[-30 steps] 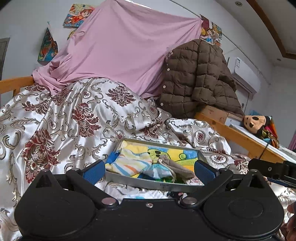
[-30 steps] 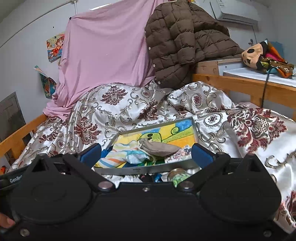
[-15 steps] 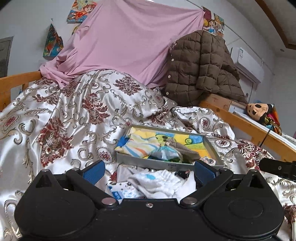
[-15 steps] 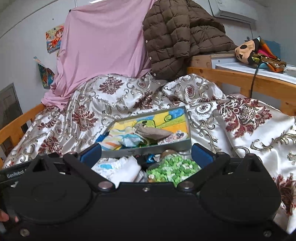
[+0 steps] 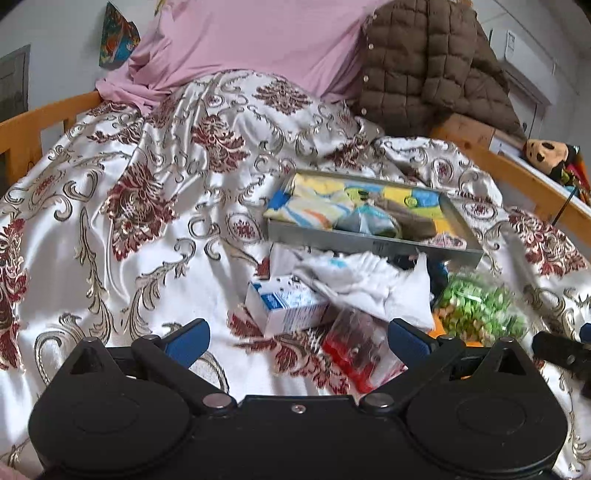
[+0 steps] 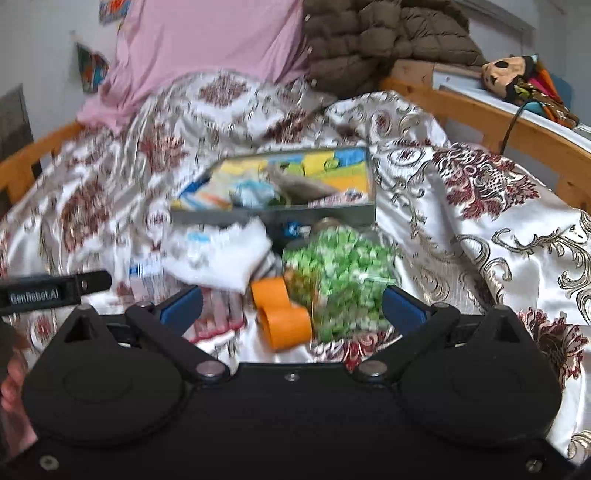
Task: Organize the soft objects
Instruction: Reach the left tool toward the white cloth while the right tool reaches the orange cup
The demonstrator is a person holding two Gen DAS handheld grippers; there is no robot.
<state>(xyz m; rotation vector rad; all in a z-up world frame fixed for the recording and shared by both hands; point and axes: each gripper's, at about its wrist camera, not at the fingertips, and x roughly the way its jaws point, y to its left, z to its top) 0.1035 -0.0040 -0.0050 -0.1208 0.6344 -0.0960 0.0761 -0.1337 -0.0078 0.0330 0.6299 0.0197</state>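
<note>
A grey metal tray (image 5: 369, 244) (image 6: 343, 215) lies on the bed and holds a striped cloth (image 5: 306, 212), a light blue cloth (image 5: 364, 221) and a grey-brown sock (image 5: 410, 218). In front of the tray lies a crumpled white cloth (image 5: 364, 278) (image 6: 218, 258), part of a small pile. My left gripper (image 5: 299, 339) is open, low over the bedspread just short of the pile. My right gripper (image 6: 291, 306) is also open, hovering near the orange rolls. Neither holds anything.
The pile also holds a blue-and-white carton (image 5: 288, 306), a red packet (image 5: 354, 349), a bag of green pieces (image 5: 480, 310) (image 6: 340, 273) and two orange rolls (image 6: 280, 314). Wooden bed rails (image 5: 517, 177) run along both sides. A brown jacket (image 5: 424, 62) and pink sheet (image 5: 258, 33) hang behind.
Both views have pulled back and tilted down, so the tray sits farther off and the pile in front of it has come into sight. Both grippers stay open.
</note>
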